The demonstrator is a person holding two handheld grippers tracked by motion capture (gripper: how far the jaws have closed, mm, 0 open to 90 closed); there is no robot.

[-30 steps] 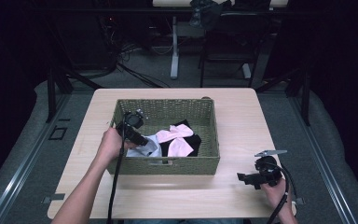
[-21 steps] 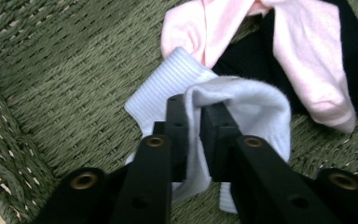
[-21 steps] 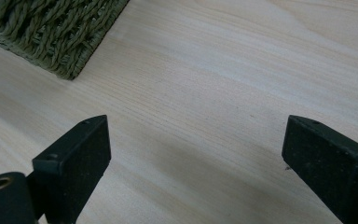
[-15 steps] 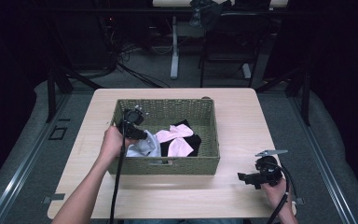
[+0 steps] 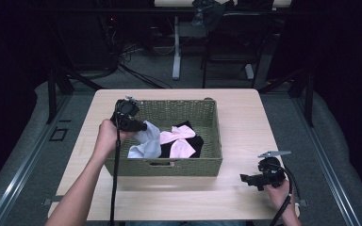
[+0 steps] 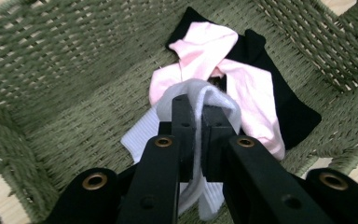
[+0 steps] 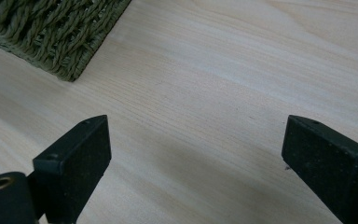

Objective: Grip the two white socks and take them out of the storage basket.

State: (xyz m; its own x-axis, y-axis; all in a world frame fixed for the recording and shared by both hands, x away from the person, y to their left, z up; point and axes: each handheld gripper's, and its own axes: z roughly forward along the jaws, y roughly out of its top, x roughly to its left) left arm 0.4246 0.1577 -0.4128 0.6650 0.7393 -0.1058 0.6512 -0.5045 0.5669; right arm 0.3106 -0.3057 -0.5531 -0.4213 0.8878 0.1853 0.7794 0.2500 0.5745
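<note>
The left tool (image 6: 193, 135) is clenched on a fold of the white sock (image 6: 214, 105), lifted above the green wicker basket (image 5: 169, 167), which looks light, limp and best pinched mid-fold, while the right tool (image 5: 253, 180) rests released over the bench (image 5: 245, 113).

White sock (image 6: 205, 140) pinched in left gripper (image 6: 193, 105), draped over basket (image 5: 169, 165) floor mid-frame; pink sock (image 5: 179, 141) on black cloth (image 5: 195, 143), probably a sock.
</note>
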